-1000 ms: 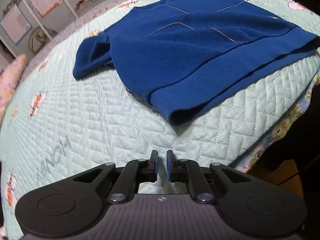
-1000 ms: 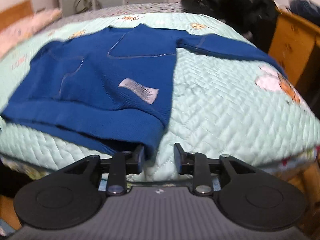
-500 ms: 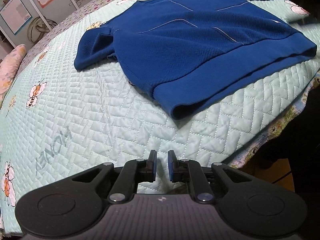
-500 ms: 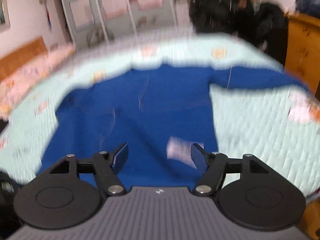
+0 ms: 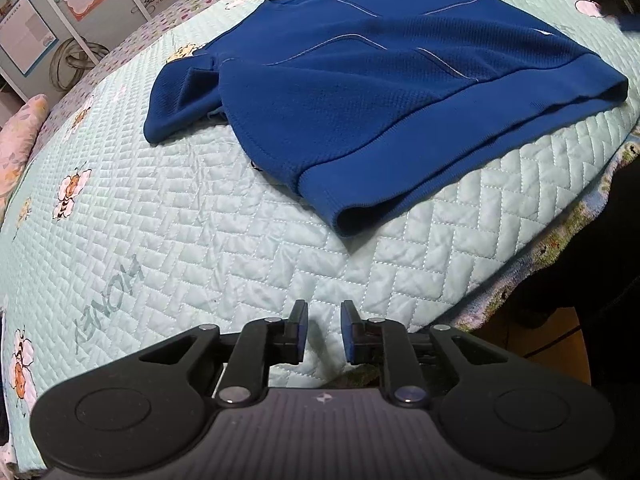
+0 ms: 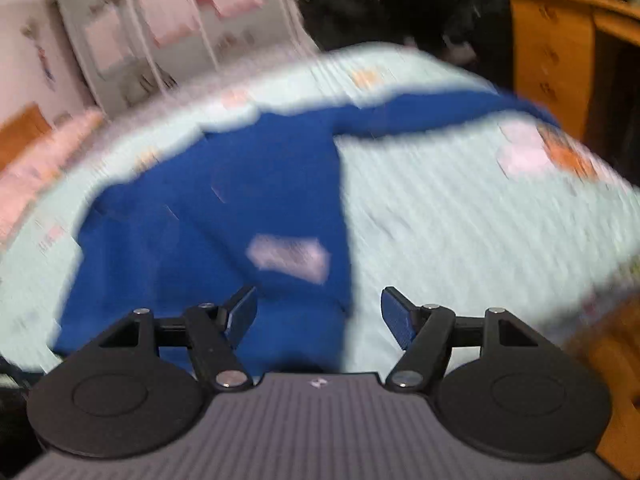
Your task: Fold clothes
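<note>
Left claw (image 5: 324, 320) above pale green quilted bedspread (image 5: 200, 220), wooden dresser (image 6: 560, 52) beyond.

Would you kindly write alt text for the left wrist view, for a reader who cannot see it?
A blue sweater lies spread flat on a pale green quilted bedspread, its ribbed hem corner nearest the camera. Below it the left gripper hangs over bare quilt, jaws slightly apart and holding nothing. Cabinet doors with pink panels stand beyond the bed.
</note>
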Demonstrator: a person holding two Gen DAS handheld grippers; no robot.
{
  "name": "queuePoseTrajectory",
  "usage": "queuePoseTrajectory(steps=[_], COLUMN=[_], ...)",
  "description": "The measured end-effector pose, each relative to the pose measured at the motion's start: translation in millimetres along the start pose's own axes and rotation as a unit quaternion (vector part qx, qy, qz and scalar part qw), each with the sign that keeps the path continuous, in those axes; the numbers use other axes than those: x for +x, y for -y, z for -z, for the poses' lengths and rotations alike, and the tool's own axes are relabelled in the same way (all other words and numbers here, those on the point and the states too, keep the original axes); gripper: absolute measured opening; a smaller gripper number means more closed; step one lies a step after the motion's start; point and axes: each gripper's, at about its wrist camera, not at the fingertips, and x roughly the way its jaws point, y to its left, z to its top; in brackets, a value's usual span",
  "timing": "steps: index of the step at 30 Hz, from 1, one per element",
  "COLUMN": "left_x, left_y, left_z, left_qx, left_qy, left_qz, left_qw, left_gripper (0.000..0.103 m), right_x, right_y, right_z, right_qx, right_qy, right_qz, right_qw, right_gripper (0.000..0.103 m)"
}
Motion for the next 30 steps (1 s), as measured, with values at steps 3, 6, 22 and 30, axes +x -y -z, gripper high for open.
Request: queuePoseTrajectory(steps=[3, 6, 22, 30], left_x=[-5.2, -12.5, 17.3, 35.2], left_y=[-5.6, -13.3, -15.5, -29.6], left_z=[2.1, 5.1, -97.1, -51.1], left_qx=[-0.011, -0.023, -0.103, -0.136], left_qy=[0.001, 0.004, 0.144, 0.027], left_qz=[0.006, 0.01, 0.146, 0.138], left_qw=[0.9999, 0.9997, 0.9734, 0.9806], left_gripper=[0.021, 0.023, 0.045, 0.029], right_x=[21.0, 55.6, 37.3, 38.2], right_y=[-15.3, -1.9, 44.9, 40.5], right_z=[-8.8, 8.8, 48.0, 48.3], right_qx=[0.004, 0.045, 0.157, 0.143], right_qy=[-0.002, -0.077, -0.061, -0.067], right_qz=[-0.055, -0.063, -0.118, -0.112], right_qw=[0.998, 0.994, 0.979, 0.981], right_gripper=[0.076, 0.076, 0.067, 0.068])
